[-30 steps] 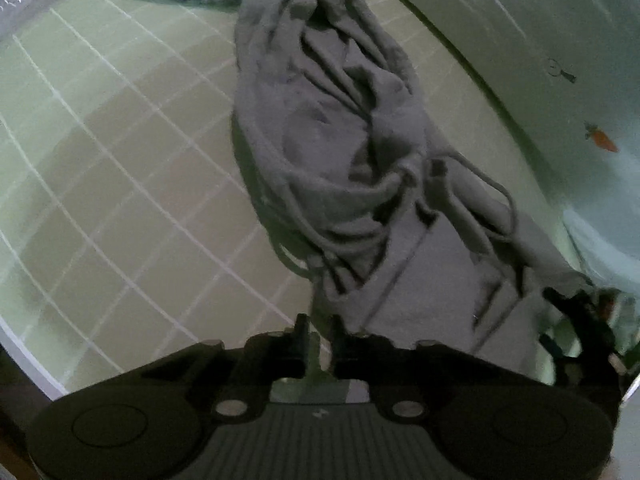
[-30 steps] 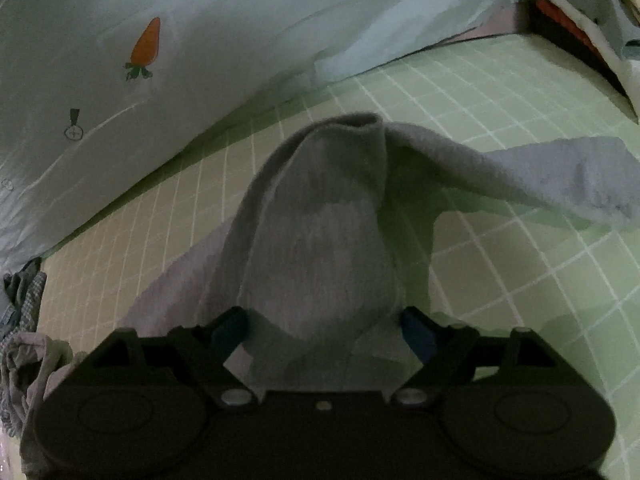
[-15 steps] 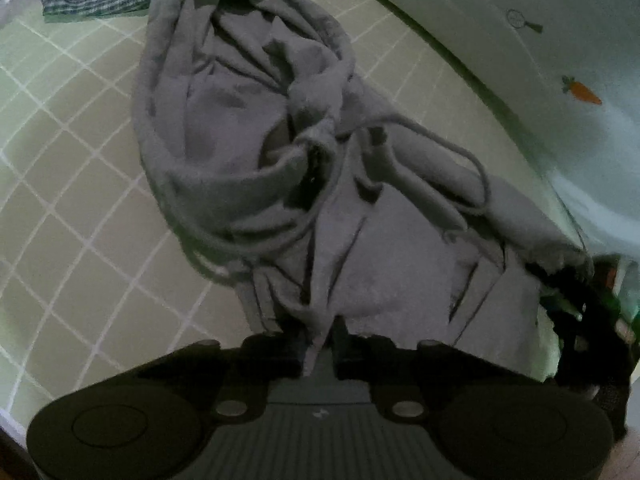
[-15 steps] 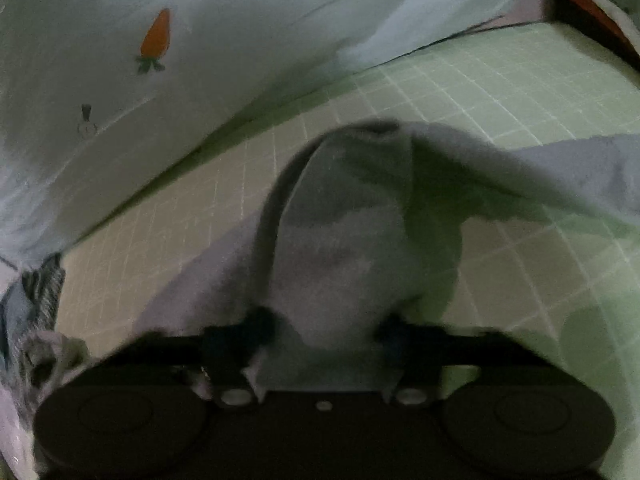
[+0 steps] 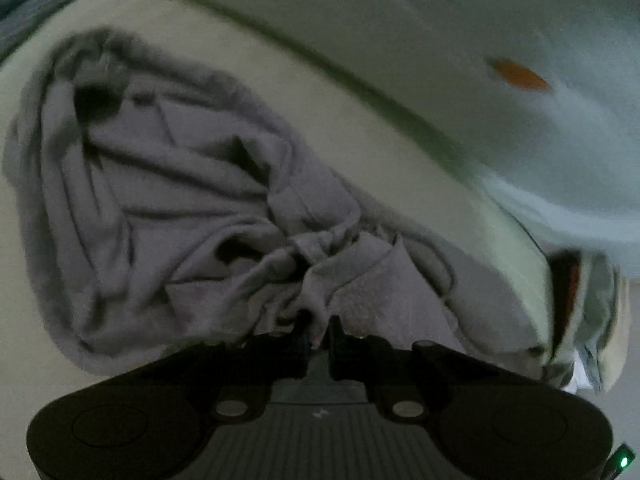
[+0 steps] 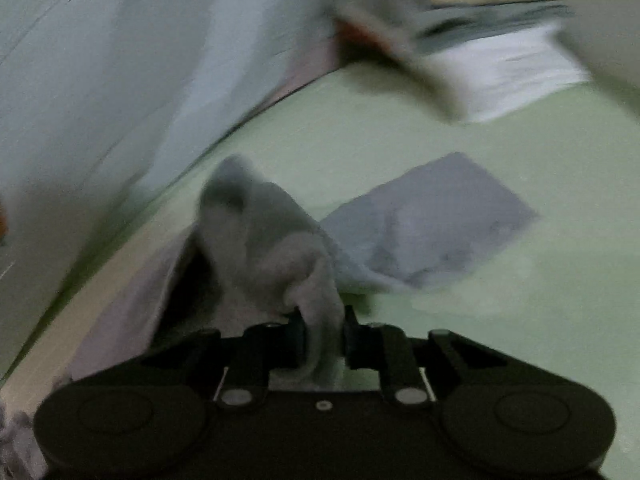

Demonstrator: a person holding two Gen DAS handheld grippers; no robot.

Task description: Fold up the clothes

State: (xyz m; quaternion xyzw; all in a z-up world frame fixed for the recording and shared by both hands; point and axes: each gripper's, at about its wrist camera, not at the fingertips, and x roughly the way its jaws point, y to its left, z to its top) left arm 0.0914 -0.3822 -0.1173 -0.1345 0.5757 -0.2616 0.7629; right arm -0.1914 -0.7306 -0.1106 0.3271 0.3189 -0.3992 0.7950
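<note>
A crumpled grey garment (image 5: 168,200) spreads over the pale green checked bed sheet (image 5: 320,92) in the left wrist view. My left gripper (image 5: 318,330) is shut on a fold of its near edge. In the right wrist view another part of the grey garment (image 6: 276,248) rises in a hump between the fingers of my right gripper (image 6: 322,334), which is shut on it. A flat grey panel (image 6: 436,220) of the cloth lies on the sheet to the right. Both views are blurred by motion.
A light blue quilt (image 5: 540,120) with an orange carrot print (image 5: 520,76) runs along the far side of the bed (image 6: 480,320). A pile of white and other fabrics (image 6: 512,64) sits at the far right corner.
My right gripper has shut on the grey cloth; it stood open around it before. Both grippers have swung, and the garment now lies more to the left in the left view.
</note>
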